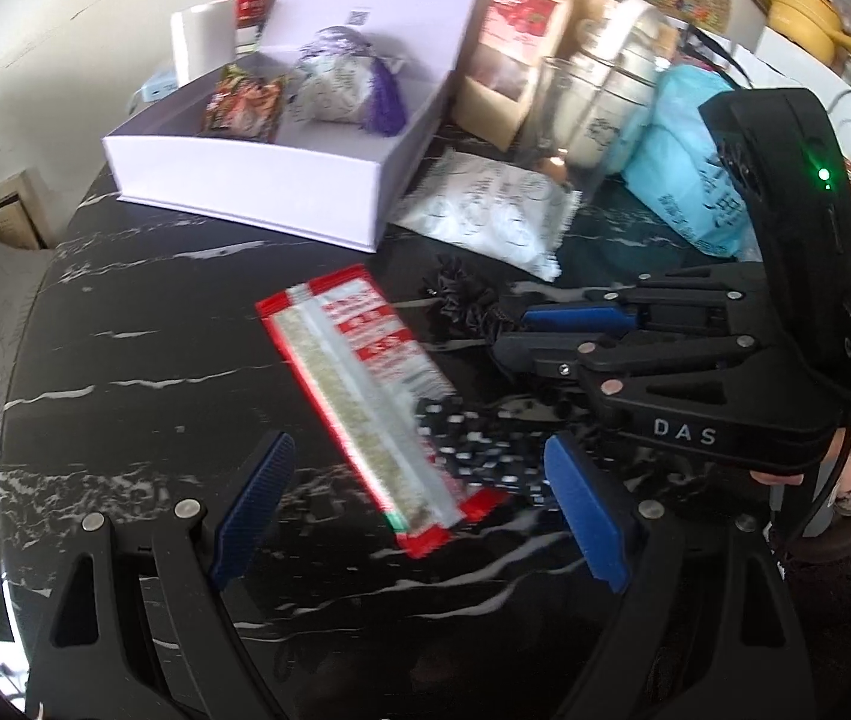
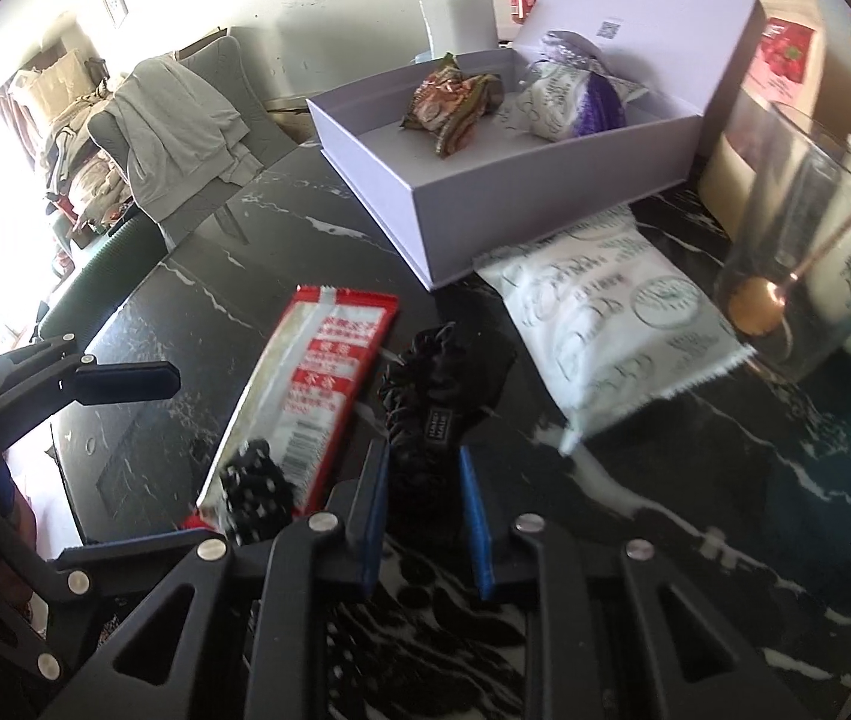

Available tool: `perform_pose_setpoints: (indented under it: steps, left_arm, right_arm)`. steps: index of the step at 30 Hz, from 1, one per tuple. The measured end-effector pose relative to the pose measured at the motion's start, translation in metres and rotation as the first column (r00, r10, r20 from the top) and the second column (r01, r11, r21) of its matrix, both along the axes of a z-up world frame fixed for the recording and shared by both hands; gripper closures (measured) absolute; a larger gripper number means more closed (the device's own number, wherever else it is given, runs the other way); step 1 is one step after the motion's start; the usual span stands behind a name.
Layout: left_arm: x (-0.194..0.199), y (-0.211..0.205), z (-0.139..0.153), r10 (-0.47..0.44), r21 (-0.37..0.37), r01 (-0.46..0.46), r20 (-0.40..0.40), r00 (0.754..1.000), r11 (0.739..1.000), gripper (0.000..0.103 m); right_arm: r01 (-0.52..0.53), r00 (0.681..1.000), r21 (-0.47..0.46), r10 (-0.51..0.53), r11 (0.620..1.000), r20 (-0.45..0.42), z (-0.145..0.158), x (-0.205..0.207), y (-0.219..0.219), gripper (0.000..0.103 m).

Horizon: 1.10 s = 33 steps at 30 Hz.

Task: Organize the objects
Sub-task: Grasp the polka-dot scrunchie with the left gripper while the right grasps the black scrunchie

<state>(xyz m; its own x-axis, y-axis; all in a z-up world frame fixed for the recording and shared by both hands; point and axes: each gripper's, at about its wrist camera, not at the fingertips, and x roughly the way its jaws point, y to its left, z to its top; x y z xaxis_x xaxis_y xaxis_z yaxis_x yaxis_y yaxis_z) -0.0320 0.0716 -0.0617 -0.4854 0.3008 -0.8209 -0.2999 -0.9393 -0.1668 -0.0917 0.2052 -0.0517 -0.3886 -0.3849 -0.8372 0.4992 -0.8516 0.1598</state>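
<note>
Right claw (image 2: 422,501): clamped on black scrunchie (image 2: 443,372) beside red packet (image 2: 311,384), for boxing. Left claw (image 1: 419,516): wide open, empty, above packet.

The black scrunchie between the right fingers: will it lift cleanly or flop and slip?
The black scrunchie is gathered, ruffled fabric, so it will probably squash and droop rather than hold its shape. Its satin-like sheen suggests that it could slip. It looks light, and it lies beside the red snack packet, so dragging it might nudge that packet. The right gripper seems pinched on it.
</note>
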Motion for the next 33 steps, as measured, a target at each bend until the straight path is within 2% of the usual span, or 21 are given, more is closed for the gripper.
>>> perform_pose_setpoints:
  steps: [6, 13, 16, 24, 25, 27, 32, 33]
  left_arm:
    - [0.009, 0.025, -0.004, -0.066, 0.012, 0.066, 0.012, 0.998, 0.998, 0.018]
    - [0.015, 0.05, -0.013, -0.095, -0.011, 0.096, 0.035, 0.995, 0.995, 0.018]
    - [0.017, 0.059, -0.016, -0.106, -0.049, 0.107, 0.016, 0.994, 0.993, 0.014]
    - [0.016, 0.076, -0.023, -0.142, -0.144, 0.133, -0.055, 0.988, 0.981, 0.015]
    - [0.017, 0.076, -0.023, -0.148, -0.142, 0.138, -0.063, 0.987, 0.98, 0.016]
    - [0.018, 0.076, -0.022, -0.172, -0.144, 0.159, -0.083, 0.982, 0.977, 0.028]
    - [0.018, 0.076, -0.02, -0.213, -0.134, 0.201, -0.086, 0.973, 0.97, 0.038]
    - [0.019, 0.077, -0.019, -0.225, -0.124, 0.213, -0.085, 0.971, 0.969, 0.052]
  right_arm:
    - [0.019, 1.0, 0.015, -0.019, 1.0, -0.001, 0.001, 0.017, 0.02, 0.081]
    - [0.062, 0.998, 0.032, -0.062, 0.998, 0.001, 0.002, 0.037, 0.045, 0.081]
    - [0.075, 0.997, 0.037, -0.075, 0.997, 0.001, 0.002, 0.045, 0.053, 0.081]
    - [0.104, 0.995, 0.024, -0.104, 0.994, -0.001, 0.002, 0.058, 0.064, 0.081]
    - [0.102, 0.995, 0.023, -0.102, 0.994, -0.004, 0.002, 0.06, 0.065, 0.081]
    - [0.104, 0.995, 0.019, -0.104, 0.994, -0.004, 0.002, 0.063, 0.067, 0.081]
    - [0.12, 0.993, 0.005, -0.12, 0.993, -0.004, 0.003, 0.069, 0.073, 0.08]
    - [0.125, 0.992, 0.003, -0.125, 0.992, -0.005, 0.003, 0.071, 0.074, 0.08]
